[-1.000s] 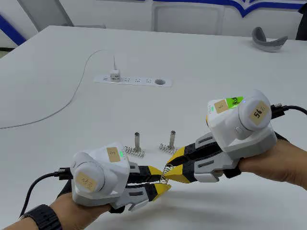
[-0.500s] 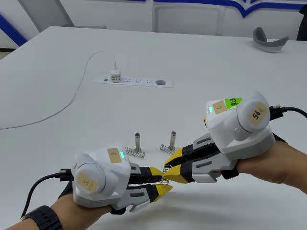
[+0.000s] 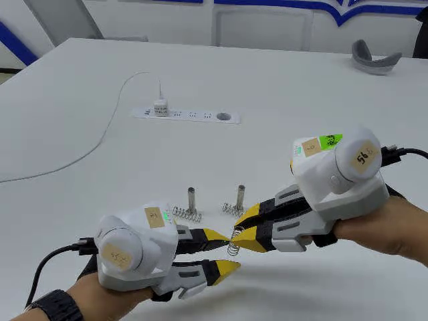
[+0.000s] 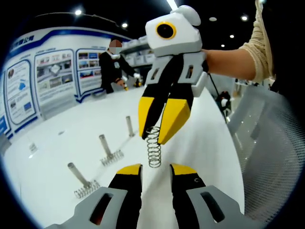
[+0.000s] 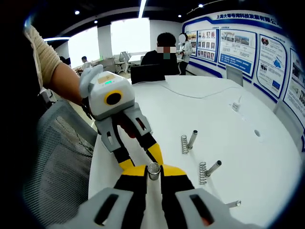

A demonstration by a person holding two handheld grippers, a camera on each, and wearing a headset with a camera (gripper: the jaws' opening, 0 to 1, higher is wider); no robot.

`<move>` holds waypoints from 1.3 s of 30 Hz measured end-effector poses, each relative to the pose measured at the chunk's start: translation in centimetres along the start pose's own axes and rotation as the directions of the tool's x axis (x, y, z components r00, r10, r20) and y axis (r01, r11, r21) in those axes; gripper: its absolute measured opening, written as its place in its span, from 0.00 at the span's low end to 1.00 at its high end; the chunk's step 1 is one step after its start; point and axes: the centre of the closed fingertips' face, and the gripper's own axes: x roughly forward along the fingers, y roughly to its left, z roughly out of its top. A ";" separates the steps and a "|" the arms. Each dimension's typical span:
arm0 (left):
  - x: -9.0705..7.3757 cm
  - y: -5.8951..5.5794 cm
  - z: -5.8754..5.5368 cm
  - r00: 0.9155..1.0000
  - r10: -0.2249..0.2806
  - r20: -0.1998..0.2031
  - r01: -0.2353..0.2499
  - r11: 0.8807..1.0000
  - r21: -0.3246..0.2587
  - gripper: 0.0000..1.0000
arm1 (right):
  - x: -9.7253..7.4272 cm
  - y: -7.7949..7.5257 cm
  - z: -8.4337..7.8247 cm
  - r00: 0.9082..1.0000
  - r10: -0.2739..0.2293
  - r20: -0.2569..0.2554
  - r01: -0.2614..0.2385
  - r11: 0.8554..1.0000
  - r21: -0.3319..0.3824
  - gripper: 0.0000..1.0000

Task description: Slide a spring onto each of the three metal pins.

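Note:
A small metal spring [image 3: 233,245] hangs upright, its upper end pinched in my right gripper [image 3: 237,235], which is shut on it. In the right gripper view the spring [image 5: 153,170] sits end-on between my right gripper's [image 5: 153,172] yellow tips. My left gripper [image 3: 225,251] is open; the spring [image 4: 153,148] hangs just ahead of the left gripper [image 4: 155,171], apart from both jaws. Two metal pins [image 3: 191,198] [image 3: 241,196] stand upright just behind. Three pins [image 4: 129,126] [image 4: 105,145] [image 4: 76,172] stand in a row in the left gripper view. Loose springs [image 3: 187,214] [image 3: 232,208] lie at pin bases.
A white power strip [image 3: 185,114] with a plugged charger and a cable lies farther back on the white table [image 3: 80,134]. A grey curved object [image 3: 376,57] rests at the far right corner. A mesh chair [image 4: 271,143] and people stand beyond the table.
My left gripper's jaws have spread apart and drawn back slightly from the spring. The right gripper keeps its hold on the spring and has barely moved.

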 end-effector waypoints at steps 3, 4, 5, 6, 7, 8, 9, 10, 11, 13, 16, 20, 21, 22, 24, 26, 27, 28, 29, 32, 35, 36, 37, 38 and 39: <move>-0.2 0.2 -0.1 1.000 0.013 0.001 -0.013 1.000 -0.004 0.26 | -0.3 -0.3 -0.1 1.000 -0.008 -0.002 0.008 1.000 0.003 0.12; -0.3 0.4 -0.2 1.000 0.019 0.000 -0.019 1.000 -0.007 0.28 | -0.4 -0.4 -0.2 1.000 -0.012 -0.001 0.012 1.000 0.005 0.12; -0.4 0.5 -0.3 1.000 0.025 -0.002 -0.025 1.000 -0.011 0.30 | -0.5 -0.5 -0.2 1.000 -0.014 0.000 0.014 1.000 0.006 0.12; -0.5 0.7 -0.4 0.999 0.035 -0.001 -0.035 0.999 -0.017 0.31 | -0.7 -0.6 -0.2 1.000 -0.020 0.001 0.020 1.000 0.009 0.12; -0.6 0.8 -0.5 0.999 0.039 -0.002 -0.039 0.999 -0.019 0.32 | -0.8 -0.7 -0.2 1.000 -0.023 0.001 0.023 1.000 0.009 0.12; -0.8 1.0 -0.6 0.999 0.047 0.001 -0.047 0.999 -0.025 0.33 | -1.0 -0.8 -0.3 1.000 -0.027 0.002 0.027 1.000 0.012 0.12; -0.9 1.1 -0.6 0.999 0.051 0.002 -0.051 0.998 -0.030 0.33 | -1.1 -0.9 -0.3 1.000 -0.031 0.003 0.031 0.999 0.013 0.12; -1.1 1.3 -0.7 0.998 0.057 0.002 -0.057 0.998 -0.035 0.34 | -1.2 -1.0 -0.3 0.999 -0.034 0.003 0.034 0.999 0.014 0.12; -1.2 1.5 -0.8 0.998 0.065 -0.001 -0.065 0.997 -0.037 0.35 | -1.4 -1.2 -0.3 0.999 -0.039 0.004 0.039 0.999 0.016 0.12; -1.4 1.8 -1.1 0.997 0.078 -0.006 -0.079 0.996 -0.037 0.36 | -1.7 -1.4 -0.4 0.999 -0.047 0.004 0.046 0.999 0.020 0.12; -1.9 2.3 -1.3 0.995 0.097 -0.010 -0.098 0.994 -0.050 0.39 | -2.1 -1.8 -0.6 0.998 -0.059 0.006 0.059 0.998 0.028 0.12; -2.2 2.8 -1.4 0.993 0.115 -0.009 -0.115 0.991 -0.060 0.41 | -2.4 -2.2 -0.7 0.997 -0.072 0.007 0.072 0.997 0.035 0.12; -2.3 2.9 -1.5 0.992 0.123 -0.011 -0.124 0.990 -0.063 0.42 | -2.5 -2.2 -0.7 0.997 -0.074 0.007 0.074 0.997 0.037 0.12; -2.4 3.1 -1.5 0.991 0.131 -0.012 -0.132 0.989 -0.065 0.44 | -2.6 -2.2 -0.7 0.997 -0.076 0.007 0.075 0.996 0.039 0.12; -2.5 3.4 -1.6 0.990 0.140 -0.011 -0.141 0.987 -0.075 0.46 | -2.8 -2.5 -0.9 0.997 -0.082 0.006 0.082 0.996 0.042 0.12; -2.7 3.5 -1.6 0.989 0.145 -0.009 -0.145 0.986 -0.078 0.45 | -3.0 -2.7 -1.0 0.996 -0.088 0.007 0.087 0.995 0.046 0.12; -2.8 3.5 -1.6 0.989 0.148 -0.009 -0.148 0.986 -0.079 0.46 | -3.2 -2.8 -1.0 0.996 -0.092 0.007 0.092 0.995 0.047 0.12; -2.9 3.7 -1.7 0.988 0.152 -0.010 -0.153 0.985 -0.081 0.46 | -3.4 -3.0 -1.2 0.995 -0.096 0.008 0.096 0.994 0.049 0.12; -3.0 3.7 -1.8 0.988 0.156 -0.011 -0.156 0.984 -0.083 0.46 | -3.5 -3.1 -1.2 0.995 -0.100 0.009 0.099 0.994 0.052 0.12; -3.4 4.1 -2.0 0.985 0.170 -0.013 -0.171 0.981 -0.088 0.48 | -3.9 -3.5 -1.3 0.993 -0.114 0.010 0.113 0.992 0.058 0.12; -3.7 4.4 -2.1 0.983 0.183 -0.013 -0.183 0.979 -0.092 0.48 | -4.4 -3.9 -1.3 0.992 -0.129 0.014 0.128 0.990 0.064 0.12; -3.8 4.5 -2.1 0.982 0.188 -0.014 -0.189 0.977 -0.095 0.48 | -4.6 -4.2 -1.3 0.991 -0.135 0.014 0.134 0.989 0.066 0.12; -3.9 4.6 -2.2 0.981 0.192 -0.014 -0.193 0.976 -0.098 0.49 | -4.7 -4.3 -1.3 0.990 -0.140 0.015 0.138 0.988 0.067 0.12; -4.0 4.8 -2.2 0.980 0.197 -0.015 -0.197 0.975 -0.101 0.50 | -4.9 -4.5 -1.4 0.989 -0.145 0.015 0.143 0.987 0.071 0.12; -4.0 4.8 -2.3 0.980 0.199 -0.016 -0.200 0.975 -0.102 0.50 | -5.1 -4.7 -1.4 0.989 -0.148 0.014 0.147 0.987 0.072 0.12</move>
